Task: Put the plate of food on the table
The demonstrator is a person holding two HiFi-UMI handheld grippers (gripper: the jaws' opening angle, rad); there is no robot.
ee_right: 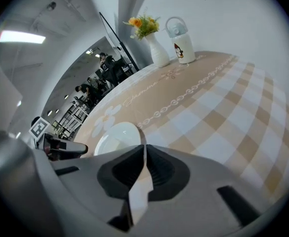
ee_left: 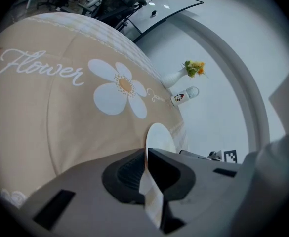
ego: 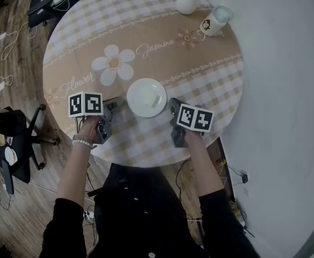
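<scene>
Nearest to me, the left gripper (ego: 115, 105) and the right gripper (ego: 173, 106) sit low over the near edge of the table (ego: 92, 36). In each gripper view the jaws are pressed together at the tips. Only tablecloth shows in the slit behind them, so I read both as holding nothing.

Just beyond, the plate (ego: 146, 97) lies flat on the cloth between the two grippers, close to the near edge. It lies to the right of the left tips and to the left of the right tips, each tip just beside its rim. Neither gripper looks clearly nearer. The plate is round, so it has no long axis to line up on. A pale piece lies on its right half, but I can't make out what it is.

I judge the plate already set down. Any next move means drawing both grippers back toward the near edge without nudging the rim.

At the far edge stand a white vase (ego: 188, 3) with flowers and a lidded jug (ego: 214, 21), well apart from the plate.
</scene>
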